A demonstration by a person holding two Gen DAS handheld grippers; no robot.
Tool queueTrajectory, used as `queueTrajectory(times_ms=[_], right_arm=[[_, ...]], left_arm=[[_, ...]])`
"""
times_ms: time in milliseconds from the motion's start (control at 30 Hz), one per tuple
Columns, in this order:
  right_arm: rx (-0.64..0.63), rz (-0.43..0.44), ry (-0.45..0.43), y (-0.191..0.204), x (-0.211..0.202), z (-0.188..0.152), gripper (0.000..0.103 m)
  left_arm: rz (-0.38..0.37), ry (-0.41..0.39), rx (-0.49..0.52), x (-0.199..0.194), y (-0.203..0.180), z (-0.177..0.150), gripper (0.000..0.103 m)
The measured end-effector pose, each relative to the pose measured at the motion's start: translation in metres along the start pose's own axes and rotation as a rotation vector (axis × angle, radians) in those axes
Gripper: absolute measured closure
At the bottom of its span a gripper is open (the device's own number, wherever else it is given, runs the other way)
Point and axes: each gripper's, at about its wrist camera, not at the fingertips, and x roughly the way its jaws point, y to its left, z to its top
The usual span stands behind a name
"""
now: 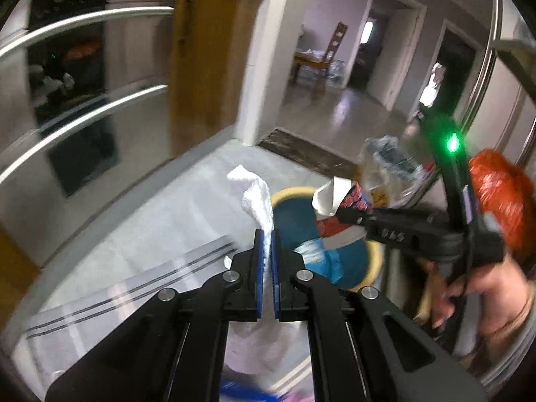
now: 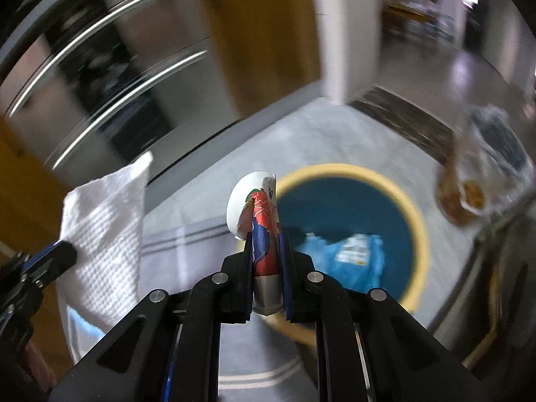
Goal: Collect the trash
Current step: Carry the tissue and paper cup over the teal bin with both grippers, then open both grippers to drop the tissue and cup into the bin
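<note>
Left to right, both carried items are light, soft and easily deformed. Left tongs [image 1: 267,234]: closed almost fully on a white paper towel [image 1: 256,197], pinched at a gathered fold so that most of the sheet stands free above the blue pads [image 1: 258,258] and the rest trails below them; in the right wrist view the same towel [image 2: 104,227] hangs as a limp, quilted sheet at the left edge. Such paper has no stiffness and little weight, so a grip on a bunched part holds better than one on a single thin edge, which would probably tear or slip out. Right tongs [image 2: 266,234]: closed to a narrow gap on a crushed paper cup [image 2: 264,231] printed in red and blue, its white rim [image 2: 241,201] folded over above the pads; the wall is already flattened, so it should tolerate a firm squeeze, and the mid-wall hold seems secure. Below both, on the pale floor [image 1: 174,221], stands a round bin [image 2: 420,234] with a yellow rim and a dark blue inside, holding a blue wrapper [image 2: 351,254]. At far right a clear plastic bag [image 1: 388,167] of other waste and something orange [image 1: 499,194] appear near the person's hand [image 1: 489,294].
</note>
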Motion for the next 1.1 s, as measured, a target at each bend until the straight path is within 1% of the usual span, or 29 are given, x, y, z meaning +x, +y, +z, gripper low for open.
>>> queueTrajectory(times_ms=[167, 233, 300, 400, 533, 633, 767, 833, 867, 900, 933, 967, 1000, 1100], right_arm=[[0.137, -0.045, 0.007, -0.054, 0.008, 0.003, 0.089], [0.181, -0.063, 0.018, -0.070, 0.015, 0.003, 0.089], [0.226, -0.081, 0.034, -0.082, 0.023, -0.001, 0.088], [0.309, -0.089, 0.066, -0.104, 0.036, -0.008, 0.088], [0.354, -0.090, 0.085, -0.112, 0.043, -0.012, 0.088], [0.334, -0.082, 0.083, -0.108, 0.047, -0.010, 0.088], [0.315, -0.043, 0.077, -0.099, 0.050, -0.009, 0.087], [0.312, -0.039, 0.073, -0.096, 0.052, -0.009, 0.087], [0.308, -0.042, 0.076, -0.096, 0.053, -0.009, 0.087], [0.307, -0.041, 0.080, -0.094, 0.054, -0.010, 0.087], [0.307, -0.036, 0.084, -0.094, 0.056, -0.010, 0.087], [0.307, -0.034, 0.086, -0.093, 0.057, -0.010, 0.087], [0.305, -0.035, 0.091, -0.092, 0.058, -0.011, 0.087], [0.286, -0.044, 0.103, -0.086, 0.064, -0.012, 0.086]], left_arm=[[-0.056, 0.013, 0.071, 0.047, -0.041, 0.030, 0.099], [-0.060, 0.025, 0.091, 0.065, -0.052, 0.037, 0.099], [-0.071, 0.030, 0.112, 0.086, -0.064, 0.041, 0.099], [-0.076, 0.042, 0.120, 0.108, -0.078, 0.038, 0.099], [-0.089, 0.078, 0.109, 0.140, -0.082, 0.027, 0.099], [-0.064, 0.103, 0.159, 0.158, -0.090, 0.019, 0.099], [-0.051, 0.152, 0.170, 0.169, -0.087, 0.009, 0.099], [-0.026, 0.182, 0.175, 0.174, -0.082, 0.005, 0.095], [-0.018, 0.193, 0.169, 0.175, -0.078, 0.003, 0.088], [-0.015, 0.201, 0.158, 0.175, -0.074, 0.002, 0.074], [-0.012, 0.202, 0.151, 0.174, -0.070, -0.001, 0.068], [-0.004, 0.196, 0.143, 0.172, -0.066, -0.003, 0.065], [0.000, 0.196, 0.139, 0.169, -0.062, -0.005, 0.064], [0.019, 0.197, 0.145, 0.164, -0.054, -0.010, 0.064]])
